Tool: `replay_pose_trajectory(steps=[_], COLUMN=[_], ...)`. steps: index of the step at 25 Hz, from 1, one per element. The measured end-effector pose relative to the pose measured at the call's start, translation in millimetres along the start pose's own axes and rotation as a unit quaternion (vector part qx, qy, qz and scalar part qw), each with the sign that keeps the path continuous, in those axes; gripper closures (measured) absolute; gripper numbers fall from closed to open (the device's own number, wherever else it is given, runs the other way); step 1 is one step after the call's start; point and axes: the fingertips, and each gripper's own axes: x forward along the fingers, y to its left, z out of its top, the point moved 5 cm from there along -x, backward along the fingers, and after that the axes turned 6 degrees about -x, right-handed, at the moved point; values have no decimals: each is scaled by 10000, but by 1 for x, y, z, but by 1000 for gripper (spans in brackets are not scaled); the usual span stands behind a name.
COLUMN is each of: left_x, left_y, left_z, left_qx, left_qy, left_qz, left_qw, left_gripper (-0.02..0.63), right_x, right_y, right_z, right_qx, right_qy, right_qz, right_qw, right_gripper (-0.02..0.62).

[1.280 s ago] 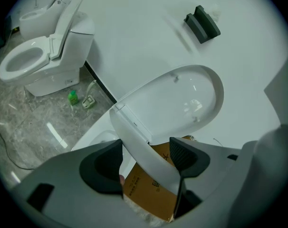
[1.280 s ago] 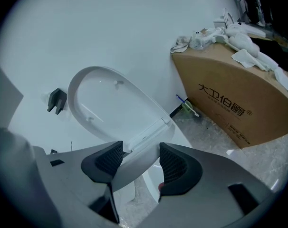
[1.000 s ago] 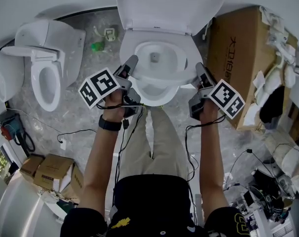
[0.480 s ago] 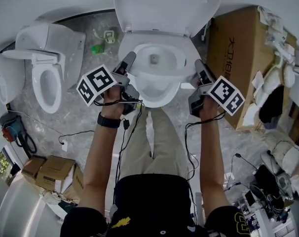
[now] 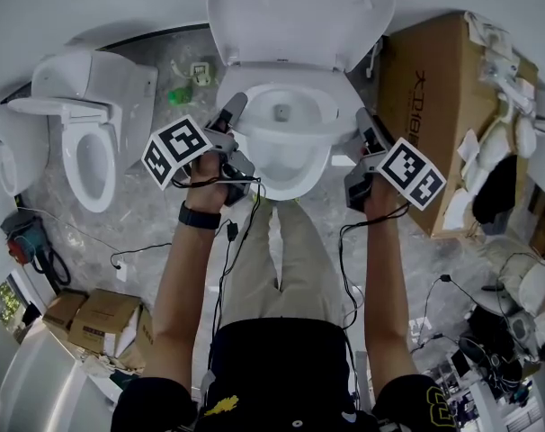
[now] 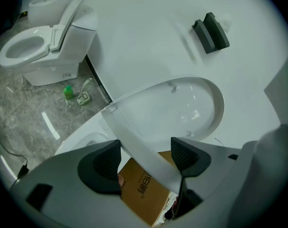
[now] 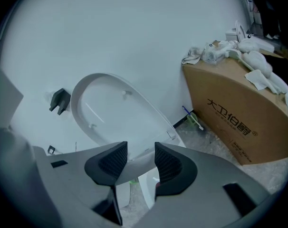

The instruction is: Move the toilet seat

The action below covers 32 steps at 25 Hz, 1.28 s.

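The white toilet stands in the middle with its lid (image 5: 299, 16) upright against the wall. Its seat ring (image 5: 286, 176) is held from both sides. My left gripper (image 5: 235, 113) grips the ring's left rim, and the ring (image 6: 144, 148) runs slantwise between that gripper's (image 6: 144, 156) pads, raised enough that a cardboard box shows under it. My right gripper (image 5: 363, 122) is at the right rim. There the seat's edge (image 7: 137, 169) sits between the gripper's (image 7: 136, 158) narrow-set pads, which have just been closing a little on it.
A big cardboard box (image 5: 434, 106) stands close on the right with rags piled on it. A second toilet (image 5: 88, 151) is at the left, with a green bottle (image 5: 178, 85) by the wall. Small boxes (image 5: 102, 318) and cables lie on the floor behind.
My left gripper has edged a little with the seat's left rim. The right gripper has stayed in place on the right rim.
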Motion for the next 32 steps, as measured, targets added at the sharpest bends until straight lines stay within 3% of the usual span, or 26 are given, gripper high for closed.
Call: replay_pose_trajectory(steps=[18,32], left_x=[15,26], left_y=[-18,-31], left_z=[15,27], left_qx=[-200,-345], left_qy=[151,42], left_qz=[-238,-300], left_qw=[9994,9989], left_gripper=[252,241], right_x=[4,14], right_y=[6,9], right_z=[19,34], right_qx=[139,423], right_qy=[-360,-793], right_qz=[-62,120], right_qw=[9992,9959], right_gripper=[394,391])
